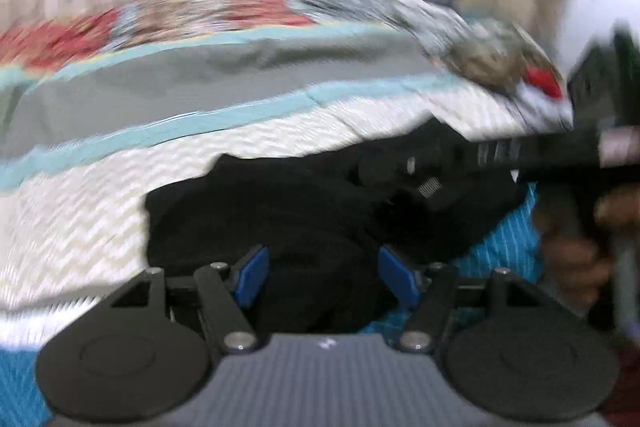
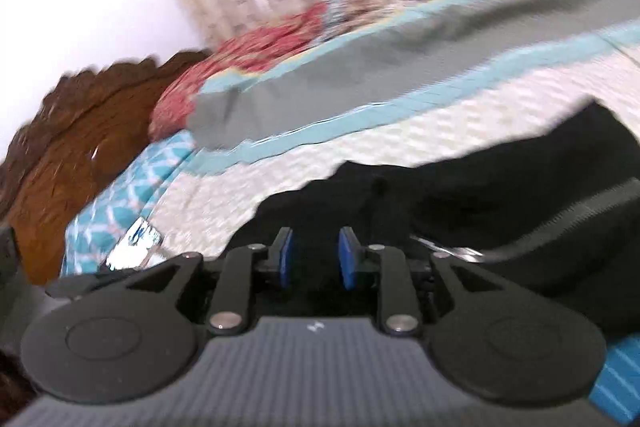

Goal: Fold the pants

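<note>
Pants of black, soft fabric (image 1: 280, 211) lie crumpled on the bed, spread over a cream quilt with a woven zigzag texture (image 1: 80, 227), and we see them directly ahead of both claws. Our left claw (image 1: 324, 277) has its blue-padded fingers (image 1: 252, 281) spread wide, with dark cloth showing in the gap between them; whether the pads touch the fabric we cannot tell through the blur, and nothing is pinched. From the left wrist view the right-hand tool reaches in from the right edge as a long black body over the pants, gripped by a hand (image 1: 580, 251). In the right wrist view, our right claw (image 2: 316, 259) hangs over the near edge of the black pants (image 2: 480, 195) with its blue pads (image 2: 347, 259) parted by a narrower gap, released and holding nothing that we can make out. Beyond the pants the quilt (image 2: 280, 167) gives way to a grey band edged with teal stripes (image 2: 400, 75) and then a red floral patch (image 2: 260, 47). A carved brown wooden headboard (image 2: 60, 155) stands at the left, beside a teal lattice-patterned pillow (image 2: 120, 195). Both views are smeared by motion blur.
</note>
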`<state>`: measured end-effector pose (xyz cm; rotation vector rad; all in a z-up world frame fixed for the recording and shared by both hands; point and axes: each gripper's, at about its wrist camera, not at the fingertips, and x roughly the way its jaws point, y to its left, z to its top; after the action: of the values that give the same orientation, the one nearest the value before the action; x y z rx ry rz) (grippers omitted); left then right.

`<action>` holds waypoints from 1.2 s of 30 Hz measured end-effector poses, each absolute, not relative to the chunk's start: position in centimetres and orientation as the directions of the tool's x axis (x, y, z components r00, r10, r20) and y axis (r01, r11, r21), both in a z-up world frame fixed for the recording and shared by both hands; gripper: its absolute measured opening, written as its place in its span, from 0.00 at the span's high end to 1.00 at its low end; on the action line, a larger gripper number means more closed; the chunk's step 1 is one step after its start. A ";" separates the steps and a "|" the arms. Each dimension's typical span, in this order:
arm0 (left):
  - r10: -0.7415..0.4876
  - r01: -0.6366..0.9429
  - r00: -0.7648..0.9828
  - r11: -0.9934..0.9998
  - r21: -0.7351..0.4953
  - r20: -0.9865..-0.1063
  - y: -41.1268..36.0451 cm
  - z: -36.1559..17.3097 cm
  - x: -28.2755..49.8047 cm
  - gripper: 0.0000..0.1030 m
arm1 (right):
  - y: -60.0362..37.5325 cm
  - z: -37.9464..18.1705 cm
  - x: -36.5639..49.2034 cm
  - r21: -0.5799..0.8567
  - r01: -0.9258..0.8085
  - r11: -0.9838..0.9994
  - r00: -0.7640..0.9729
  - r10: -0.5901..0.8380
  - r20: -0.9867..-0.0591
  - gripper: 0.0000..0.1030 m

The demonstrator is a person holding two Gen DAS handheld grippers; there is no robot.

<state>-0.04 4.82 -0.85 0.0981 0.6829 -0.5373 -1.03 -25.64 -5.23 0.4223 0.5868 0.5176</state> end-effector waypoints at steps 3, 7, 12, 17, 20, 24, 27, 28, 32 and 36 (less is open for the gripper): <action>-0.394 0.333 0.652 0.916 -0.221 -0.648 8.6 -1.3 1.5 0.36 | -22.9 -6.9 1.3 0.491 -0.326 0.808 0.667 0.564 -0.486 0.73; -0.347 0.095 0.606 0.925 -0.368 -0.716 12.3 -3.3 4.4 0.37 | -23.2 -11.8 3.2 0.567 -0.231 0.791 0.596 0.575 -0.560 0.85; -0.412 0.154 0.616 0.899 -0.410 -0.671 11.2 -2.2 5.3 0.37 | -28.5 -7.6 -0.5 0.583 -0.234 0.778 0.717 0.543 -0.437 0.66; -0.500 0.300 0.563 0.866 -0.400 -0.658 5.3 -0.3 7.2 0.37 | -36.9 -7.1 -5.5 0.483 -0.010 0.876 0.892 0.226 -0.392 0.50; -0.565 0.420 0.496 0.821 -0.386 -0.660 -0.5 1.7 8.8 0.37 | -41.0 -8.5 -6.8 0.472 0.135 0.871 0.908 0.082 -0.411 0.33; -0.584 0.513 0.379 0.779 -0.362 -0.718 -9.6 3.0 11.2 0.36 | -43.1 -11.7 -6.1 0.512 0.168 0.843 0.868 0.120 -0.481 0.34; -0.540 0.509 0.297 0.787 -0.347 -0.788 -16.5 2.4 13.4 0.31 | -42.3 -12.9 -5.2 0.529 0.138 0.838 0.823 0.200 -0.532 0.82; -0.527 0.502 0.266 0.791 -0.351 -0.807 -18.3 1.8 14.0 0.25 | -41.5 -12.3 -5.6 0.498 0.111 0.860 0.839 0.188 -0.511 0.84; -0.433 0.505 0.198 0.814 -0.287 -0.879 -23.8 -0.9 15.0 0.12 | -38.2 -8.6 -7.3 0.328 -0.030 0.944 0.884 0.178 -0.431 0.86; -0.265 0.563 0.192 0.818 -0.116 -0.945 -27.5 -4.0 14.8 0.29 | -37.7 -7.6 -8.1 0.284 -0.081 0.955 0.896 0.194 -0.398 0.86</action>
<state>14.80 -27.54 -3.99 0.2821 1.2503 -0.5926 -8.13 -37.73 -7.55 0.2653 0.4372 0.1444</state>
